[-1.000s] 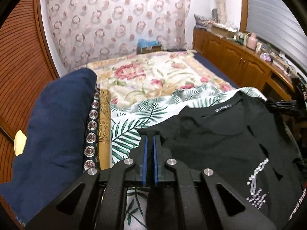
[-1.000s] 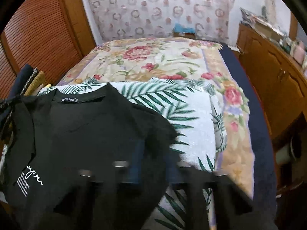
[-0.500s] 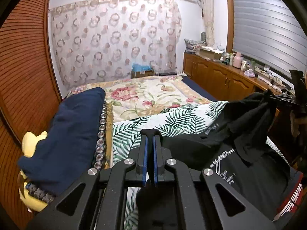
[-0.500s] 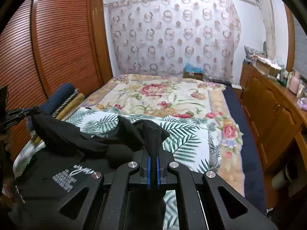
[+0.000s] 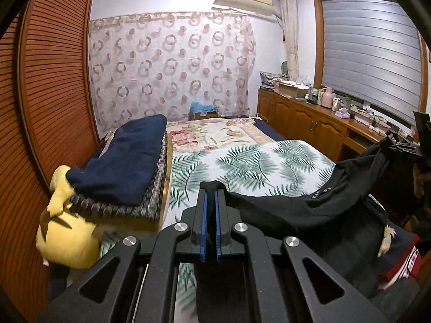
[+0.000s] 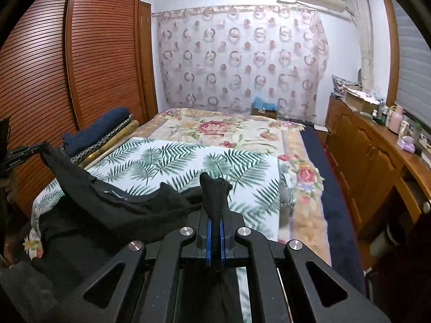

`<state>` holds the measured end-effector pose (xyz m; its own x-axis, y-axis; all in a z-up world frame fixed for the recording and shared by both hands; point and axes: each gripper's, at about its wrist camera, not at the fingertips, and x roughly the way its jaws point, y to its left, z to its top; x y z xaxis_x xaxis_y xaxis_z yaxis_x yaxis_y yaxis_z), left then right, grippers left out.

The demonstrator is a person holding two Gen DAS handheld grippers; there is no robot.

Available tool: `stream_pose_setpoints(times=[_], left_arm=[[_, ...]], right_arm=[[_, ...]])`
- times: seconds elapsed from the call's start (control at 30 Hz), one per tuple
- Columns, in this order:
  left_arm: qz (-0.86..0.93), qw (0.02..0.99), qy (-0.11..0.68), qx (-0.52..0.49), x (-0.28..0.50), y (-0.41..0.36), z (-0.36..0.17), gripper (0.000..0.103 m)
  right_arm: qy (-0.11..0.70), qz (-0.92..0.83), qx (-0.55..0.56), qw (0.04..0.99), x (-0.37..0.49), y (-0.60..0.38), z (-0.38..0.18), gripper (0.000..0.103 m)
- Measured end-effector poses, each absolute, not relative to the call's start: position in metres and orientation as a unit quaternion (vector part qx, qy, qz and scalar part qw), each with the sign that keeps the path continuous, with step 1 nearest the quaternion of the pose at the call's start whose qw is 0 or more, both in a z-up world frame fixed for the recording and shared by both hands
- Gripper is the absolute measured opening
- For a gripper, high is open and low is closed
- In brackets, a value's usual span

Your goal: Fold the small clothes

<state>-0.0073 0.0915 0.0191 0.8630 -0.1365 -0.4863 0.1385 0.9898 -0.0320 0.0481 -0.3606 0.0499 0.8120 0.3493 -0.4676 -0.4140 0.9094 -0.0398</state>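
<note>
both the left gripper [image 5: 210, 202] and right gripper [image 6: 214, 204] are clenched on the black shirt [image 5: 309, 212], lifting it above the bed's [image 6: 312, 223] near edge to let it hang straight for folding.

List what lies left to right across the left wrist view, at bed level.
yellow plush toy → navy folded blanket → left gripper → black T-shirt → right gripper
</note>
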Motion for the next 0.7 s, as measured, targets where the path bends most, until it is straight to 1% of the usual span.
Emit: stream_pose_setpoints(times=[0.13, 0.23, 0.33, 0.43, 0.5, 0.53, 0.57, 0.6, 0.63, 0.67, 0.7], left_arm=[[-0.071, 0.962, 0.262, 0.003, -0.034, 0.093, 0.011, 0.006], [-0.069, 0.956, 0.287, -0.001, -0.041, 0.093, -0.007, 0.006], [-0.067, 0.945, 0.319, -0.006, -0.042, 0.098, -0.033, 0.007], [-0.055, 0.941, 0.335, -0.001, -0.042, 0.102, -0.047, 0.018], [-0.045, 0.94, 0.339, -0.006, -0.042, 0.107, -0.05, 0.039], [-0.046, 0.94, 0.338, -0.013, -0.042, 0.11, -0.049, 0.042], [-0.049, 0.94, 0.338, -0.016, -0.041, 0.112, -0.048, 0.043], [-0.049, 0.94, 0.338, -0.015, -0.04, 0.113, -0.048, 0.049], [-0.048, 0.94, 0.338, -0.012, -0.037, 0.113, -0.048, 0.054], [-0.047, 0.94, 0.338, -0.01, -0.035, 0.114, -0.05, 0.067], [-0.049, 0.939, 0.339, -0.012, -0.032, 0.115, -0.051, 0.076]], right_arm=[[0.245, 0.194, -0.066, 0.948, 0.022, -0.37, 0.047, 0.004], [0.264, 0.19, -0.065, 0.943, 0.003, -0.376, 0.041, 0.004], [0.296, 0.186, -0.059, 0.935, 0.003, -0.376, 0.029, 0.004], [0.322, 0.178, -0.07, 0.927, 0.008, -0.372, 0.017, 0.004], [0.329, 0.171, -0.076, 0.926, 0.016, -0.37, 0.018, 0.006], [0.33, 0.171, -0.075, 0.925, 0.018, -0.368, 0.021, 0.009], [0.328, 0.169, -0.075, 0.926, 0.02, -0.366, 0.025, 0.014], [0.324, 0.168, -0.077, 0.928, 0.021, -0.364, 0.031, 0.022], [0.321, 0.168, -0.079, 0.929, 0.019, -0.363, 0.033, 0.027], [0.316, 0.168, -0.081, 0.93, 0.021, -0.362, 0.037, 0.041], [0.312, 0.168, -0.08, 0.932, 0.022, -0.36, 0.04, 0.056]])
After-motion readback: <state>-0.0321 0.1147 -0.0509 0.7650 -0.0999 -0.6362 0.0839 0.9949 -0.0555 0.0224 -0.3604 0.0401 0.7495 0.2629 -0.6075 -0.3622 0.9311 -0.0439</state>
